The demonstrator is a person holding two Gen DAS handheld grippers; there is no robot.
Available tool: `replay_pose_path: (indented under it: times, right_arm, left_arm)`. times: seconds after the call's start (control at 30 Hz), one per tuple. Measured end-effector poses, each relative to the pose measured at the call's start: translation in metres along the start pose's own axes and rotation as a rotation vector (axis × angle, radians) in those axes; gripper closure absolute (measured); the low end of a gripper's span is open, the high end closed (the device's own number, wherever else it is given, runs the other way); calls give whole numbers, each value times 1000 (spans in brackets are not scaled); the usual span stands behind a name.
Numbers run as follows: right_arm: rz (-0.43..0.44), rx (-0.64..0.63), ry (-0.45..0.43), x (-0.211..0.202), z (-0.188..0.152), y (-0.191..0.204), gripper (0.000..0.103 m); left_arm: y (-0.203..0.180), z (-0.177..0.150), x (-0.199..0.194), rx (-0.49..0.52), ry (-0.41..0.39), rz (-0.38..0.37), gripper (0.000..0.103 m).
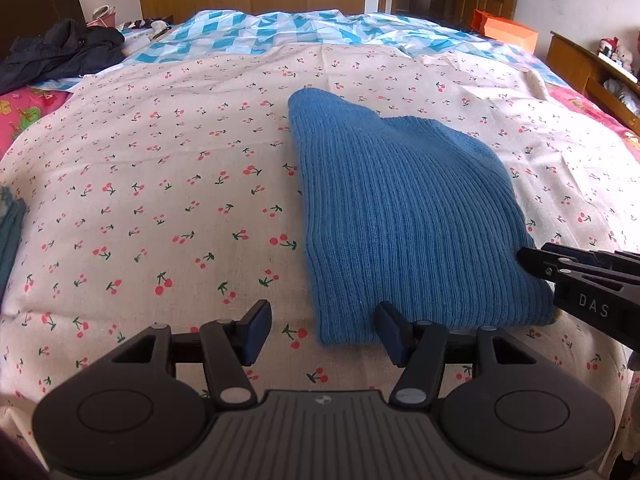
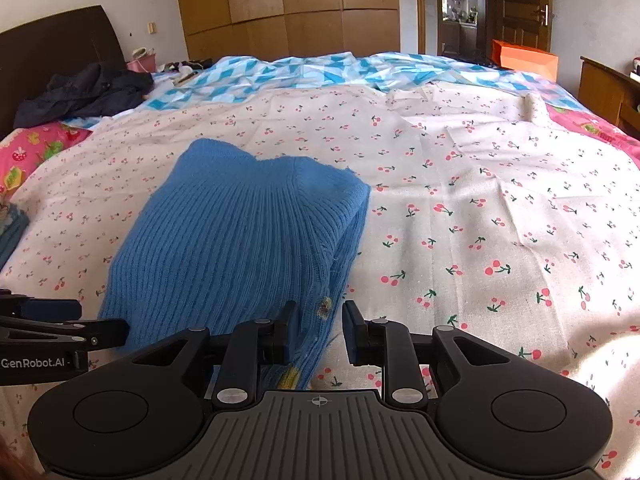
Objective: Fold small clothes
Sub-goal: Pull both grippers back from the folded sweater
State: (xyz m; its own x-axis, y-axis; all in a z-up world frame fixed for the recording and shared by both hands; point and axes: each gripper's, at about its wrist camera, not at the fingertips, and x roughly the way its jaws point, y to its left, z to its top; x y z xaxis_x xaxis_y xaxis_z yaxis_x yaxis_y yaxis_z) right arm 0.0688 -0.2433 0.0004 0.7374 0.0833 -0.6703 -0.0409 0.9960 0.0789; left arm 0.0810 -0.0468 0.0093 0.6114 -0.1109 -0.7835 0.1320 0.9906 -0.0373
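Observation:
A blue ribbed knit sweater [image 1: 400, 208] [image 2: 244, 236] lies folded on the cherry-print sheet [image 1: 160, 184] [image 2: 480, 220]. My left gripper [image 1: 324, 332] is open at the sweater's near left corner, which lies between its fingers without the pads pressing it. That gripper's tips [image 2: 92, 320] also show at the left edge of the right wrist view. My right gripper [image 2: 320, 332] is at the near right corner with a narrow gap between its pads. The sweater's edge lies in that gap, loose and not squeezed. In the left wrist view it [image 1: 536, 258] comes in from the right.
A dark jacket [image 1: 64, 52] lies at the far left by the headboard. A blue-and-white checked quilt [image 1: 280, 28] covers the far end of the bed. An orange box [image 1: 508, 32] and a wooden cabinet [image 1: 588, 68] stand at the right. Teal cloth [image 1: 10, 232] shows at the left edge.

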Motion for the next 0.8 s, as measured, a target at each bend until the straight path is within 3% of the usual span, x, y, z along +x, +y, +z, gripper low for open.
replay_pose_path:
  times: [0.6, 0.7, 0.8]
  right_arm:
    - [-31, -36, -38, -30, -24, 25, 79]
    - [-25, -43, -27, -29, -24, 29, 78]
    - [-16, -49, -9, -28, -28, 32, 75]
  left_arm:
    - [4, -27, -5, -5, 5, -34, 40]
    - [7, -26, -7, -21, -2, -35, 32]
    - [9, -27, -8, -27, -3, -27, 31]
